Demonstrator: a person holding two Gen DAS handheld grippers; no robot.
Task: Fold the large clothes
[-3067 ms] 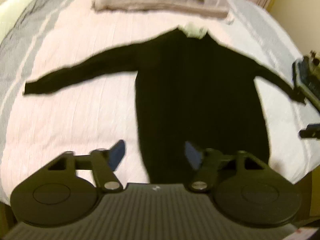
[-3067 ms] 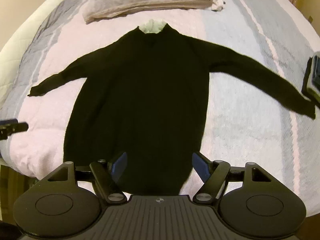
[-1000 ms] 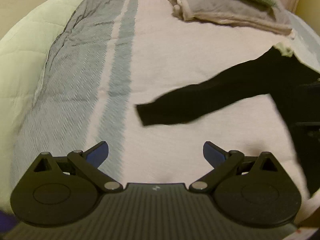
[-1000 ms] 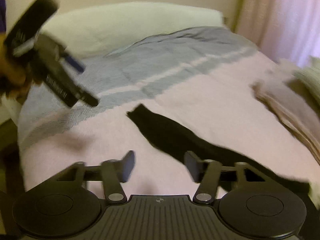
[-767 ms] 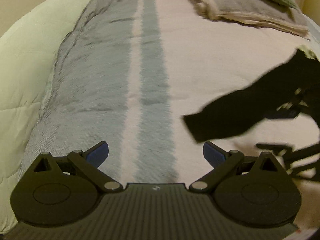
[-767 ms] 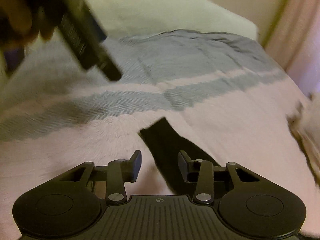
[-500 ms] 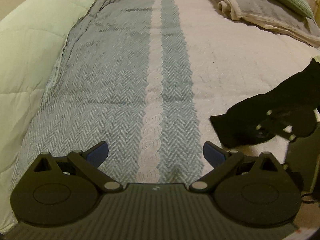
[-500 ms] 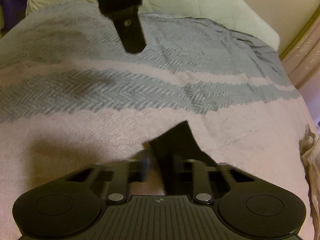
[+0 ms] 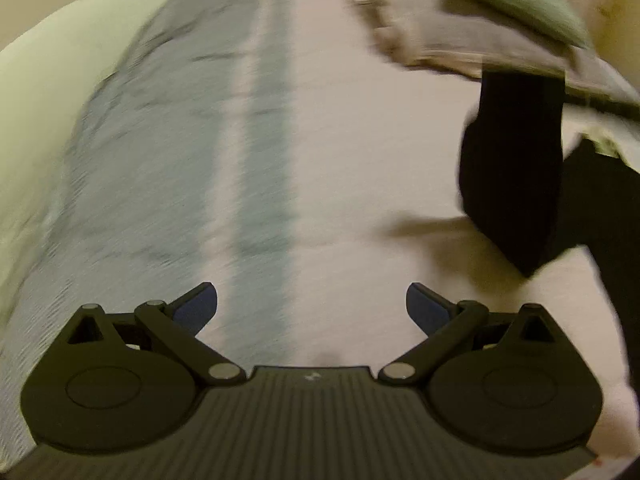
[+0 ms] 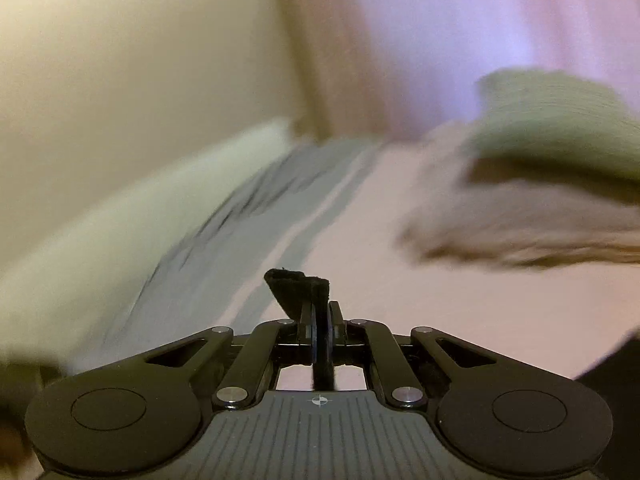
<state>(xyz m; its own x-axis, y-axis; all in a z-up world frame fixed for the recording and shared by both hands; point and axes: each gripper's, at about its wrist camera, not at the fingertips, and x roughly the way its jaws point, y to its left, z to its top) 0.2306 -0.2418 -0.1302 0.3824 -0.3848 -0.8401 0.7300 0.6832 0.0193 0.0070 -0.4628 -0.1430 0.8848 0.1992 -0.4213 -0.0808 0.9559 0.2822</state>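
Left wrist view: my left gripper is spread wide, nothing between the pads, low centre of frame over the striped bedspread. Black sweater sits at the right edge, its sleeve lifted off the bed. Folded blankets upper right.

Right wrist view: my right gripper is pressed together, pinching the sleeve cuff at centre frame. Background is motion-blurred; probably a green pillow upper right.

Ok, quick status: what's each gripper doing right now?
Left gripper: open, holding nothing.
Right gripper: shut on the black sweater's sleeve cuff.
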